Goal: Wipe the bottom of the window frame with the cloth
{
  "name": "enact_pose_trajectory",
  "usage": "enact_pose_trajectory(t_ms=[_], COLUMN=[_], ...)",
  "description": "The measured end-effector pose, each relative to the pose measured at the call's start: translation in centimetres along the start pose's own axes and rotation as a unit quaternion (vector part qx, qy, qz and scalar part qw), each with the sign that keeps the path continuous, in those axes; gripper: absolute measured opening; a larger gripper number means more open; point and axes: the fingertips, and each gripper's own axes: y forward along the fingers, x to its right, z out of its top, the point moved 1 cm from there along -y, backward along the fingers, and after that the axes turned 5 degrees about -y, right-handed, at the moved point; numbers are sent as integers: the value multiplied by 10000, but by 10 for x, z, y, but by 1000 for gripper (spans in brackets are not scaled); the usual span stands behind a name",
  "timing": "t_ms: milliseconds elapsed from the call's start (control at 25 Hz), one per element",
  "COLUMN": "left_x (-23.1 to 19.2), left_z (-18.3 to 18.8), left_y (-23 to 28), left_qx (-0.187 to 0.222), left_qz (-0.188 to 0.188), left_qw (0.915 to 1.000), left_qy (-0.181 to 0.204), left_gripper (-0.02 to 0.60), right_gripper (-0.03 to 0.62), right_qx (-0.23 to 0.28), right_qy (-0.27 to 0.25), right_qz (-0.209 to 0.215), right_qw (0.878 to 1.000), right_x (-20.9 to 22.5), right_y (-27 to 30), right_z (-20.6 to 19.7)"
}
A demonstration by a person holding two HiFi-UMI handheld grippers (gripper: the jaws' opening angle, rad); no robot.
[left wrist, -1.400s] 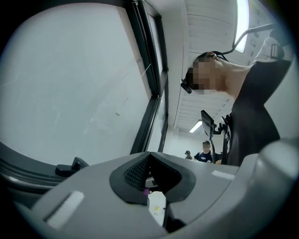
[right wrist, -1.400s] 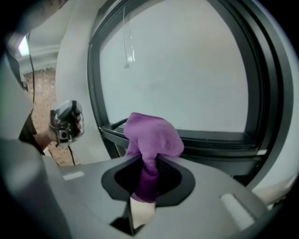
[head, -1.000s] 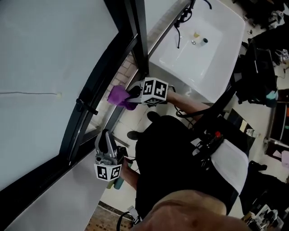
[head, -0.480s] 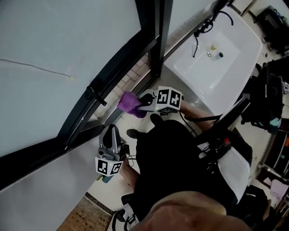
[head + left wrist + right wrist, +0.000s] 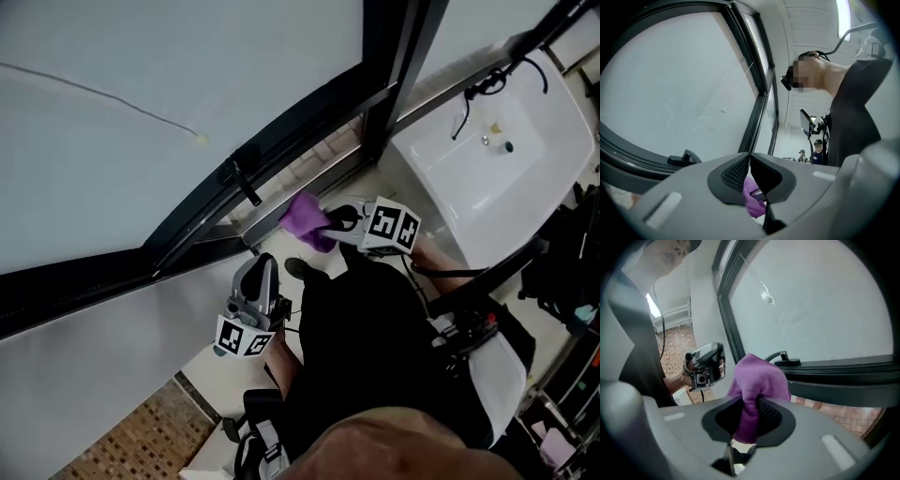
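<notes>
A purple cloth (image 5: 306, 218) bunches out of my right gripper (image 5: 332, 223), which is shut on it just below the dark bottom rail of the window frame (image 5: 281, 141); whether it touches the rail I cannot tell. In the right gripper view the cloth (image 5: 757, 380) stands up between the jaws of that gripper (image 5: 751, 405), with the rail (image 5: 843, 383) behind it. My left gripper (image 5: 266, 263) hangs lower left of the cloth, pointing up at the window. Its jaws (image 5: 749, 161) meet at the tips with nothing held. The cloth (image 5: 752, 199) shows beyond them.
A black window handle (image 5: 241, 181) sticks out of the rail left of the cloth. A white sink (image 5: 497, 141) with a black tap stands to the right. Brick sill (image 5: 834, 409) runs under the frame. The person's dark clothing fills the lower middle.
The head view has swung, so window and sink sit further right and up. Both grippers have shifted right in view; the cloth stays held by the right one beside the rail.
</notes>
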Motion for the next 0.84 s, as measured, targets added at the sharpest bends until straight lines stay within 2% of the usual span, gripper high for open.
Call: enact_pose_trajectory(t_ms=[400,640,840], left_x=[7,4,-11], left_z=[7,20,33], left_y=[-22,-52,-105], left_qx=[32,106,238], left_qz=[236,156,131], left_qw=[9997,9998,9996], left_qy=[-69,-34,-20], left_gripper=[0,0,0], right_gripper=[64,64,64], right_qx=[658,934,890], right_qy=[69,181,89], right_qz=[540,495,379], right_qw=[9963,9942,9953], right_x=[-27,-52,-79], right_y=[6,23,66], right_z=[24,43,42])
